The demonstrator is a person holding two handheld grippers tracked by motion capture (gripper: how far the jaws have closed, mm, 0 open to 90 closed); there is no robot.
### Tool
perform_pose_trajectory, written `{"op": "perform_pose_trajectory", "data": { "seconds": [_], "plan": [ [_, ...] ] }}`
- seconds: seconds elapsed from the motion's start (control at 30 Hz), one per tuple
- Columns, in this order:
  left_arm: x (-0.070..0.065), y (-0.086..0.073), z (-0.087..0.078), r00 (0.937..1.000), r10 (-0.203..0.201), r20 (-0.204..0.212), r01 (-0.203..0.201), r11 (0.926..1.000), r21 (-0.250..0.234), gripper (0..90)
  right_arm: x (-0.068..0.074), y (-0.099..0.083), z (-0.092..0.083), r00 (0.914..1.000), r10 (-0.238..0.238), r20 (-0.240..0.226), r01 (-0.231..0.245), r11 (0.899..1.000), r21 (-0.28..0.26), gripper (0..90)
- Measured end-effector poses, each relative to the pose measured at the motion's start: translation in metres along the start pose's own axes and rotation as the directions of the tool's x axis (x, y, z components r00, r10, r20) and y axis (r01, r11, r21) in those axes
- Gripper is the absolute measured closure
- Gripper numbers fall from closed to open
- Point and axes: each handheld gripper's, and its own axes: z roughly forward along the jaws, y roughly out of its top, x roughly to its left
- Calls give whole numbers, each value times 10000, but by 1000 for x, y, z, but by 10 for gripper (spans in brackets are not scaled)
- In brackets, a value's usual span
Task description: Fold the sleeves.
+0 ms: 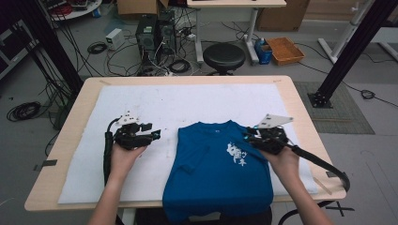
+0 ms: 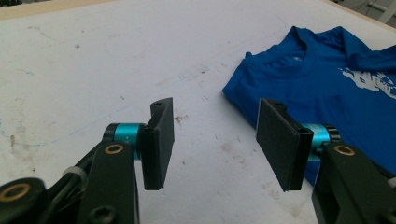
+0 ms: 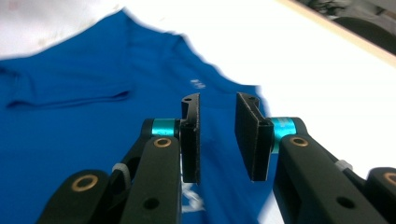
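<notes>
Blue T-shirt [image 1: 218,173] lies partly folded on the white-padded worktop [image 1: 187,101], near edge.
Left hand-held gripper [image 2: 215,140] stands wide over bare padding beside the shirt; right hand-held gripper [image 3: 218,137], narrowly parted and gripping nothing, hovers over its shoulder.

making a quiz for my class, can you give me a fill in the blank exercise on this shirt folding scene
1. The shirt on the white mat is ____ in colour.
2. The printed design on the shirt is ____ in colour.
3. The left claw hovers over the ____, beside the shirt, with nothing between its jaws.
4. The right claw is above the ____, its jaws apart and holding nothing.

Missing words: blue; white; mat; shirt
</notes>
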Motion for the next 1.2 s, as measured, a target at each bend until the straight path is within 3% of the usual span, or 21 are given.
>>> {"op": "perform_pose_trajectory", "data": {
  "seconds": [0.03, 0.07, 0.1, 0.2, 0.3, 0.37, 0.43, 0.47, 0.53, 0.6, 0.7, 0.73, 0.8, 0.87, 0.97, 1.03, 1.1, 1.2],
  "plan": [
    [0, 0, 0, 10000, -7, 2, 7, 10000, -3, 468, -7, -5, -7, 9994, 334, 82, -334, 9994, -17, 688],
    [0, 0, 0, 10000, -7, 2, 7, 10000, -3, 468, -7, -5, -7, 9994, 334, 82, -334, 9994, -17, 688],
    [0, 0, 0, 10000, -24, 2, 24, 10000, -2, 468, -26, -26, -19, 9912, 1306, 194, -1308, 9913, 138, 663],
    [0, 0, 0, 10000, 10, -10, -10, 10000, 8, 468, -36, -50, -22, 9746, 2236, 108, -2238, 9740, 354, 657],
    [-1, 0, 1, 10000, -4, -2, 4, 10000, 17, 469, -40, -74, -19, 9530, 3027, 129, -3029, 9508, 647, 636],
    [-3, 0, 2, 10000, -4, 9, 4, 10000, 49, 468, -38, -81, -13, 9490, 3147, 175, -3150, 9453, 853, 624],
    [-3, 0, 3, 10000, 40, 26, -40, 10000, 75, 469, -39, -87, -4, 9243, 3804, -298, -3771, 9226, 808, 626],
    [-4, 1, 3, 10000, 73, 45, -73, 9999, 93, 469, -38, -89, 1, 9224, 3852, -291, -3813, 9199, 915, 670],
    [-4, 0, 3, 10000, 70, 33, -70, 9999, 109, 468, -34, -86, 8, 9424, 3340, 189, -3336, 9341, 1271, 783],
    [-3, 0, 2, 10000, 37, 32, -38, 10000, 72, 469, -27, -82, 7, 9562, 2911, 300, -2926, 9490, 1178, 865],
    [-1, -1, 2, 10000, -6, -5, 6, 10000, 84, 468, -11, -74, 2, 9833, 1792, 320, -1813, 9801, 808, 872],
    [-1, -1, 2, 10000, -36, -13, 36, 10000, 67, 467, -4, -71, 0, 9906, 1364, 123, -1368, 9890, 565, 872],
    [-2, -1, 2, 10000, -9, -29, 9, 10000, 90, 462, 14, -63, -2, 9998, 171, -46, -169, 9993, 328, 871],
    [-3, -1, 3, 10000, 16, 11, -16, 9999, 118, 462, 32, -58, 0, 9952, -882, -424, 896, 9954, 328, 866],
    [-3, -1, 3, 9999, 84, 58, -84, 9999, 143, 462, 52, -57, 8, 9706, -2075, -1218, 2184, 9722, 840, 749],
    [-4, -1, 3, 10000, 91, 39, -92, 9998, 163, 461, 58, -58, 9, 9540, -2662, -1378, 2792, 9564, 853, 707],
    [-4, -1, 3, 10000, 90, 36, -91, 9998, 150, 458, 56, -58, 8, 9579, -2612, -1195, 2726, 9577, 917, 678],
    [-5, 0, 3, 9999, 83, 74, -83, 9999, 98, 457, 43, -55, -2, 9753, -2083, -738, 2129, 9751, 618, 647]
  ]
}}
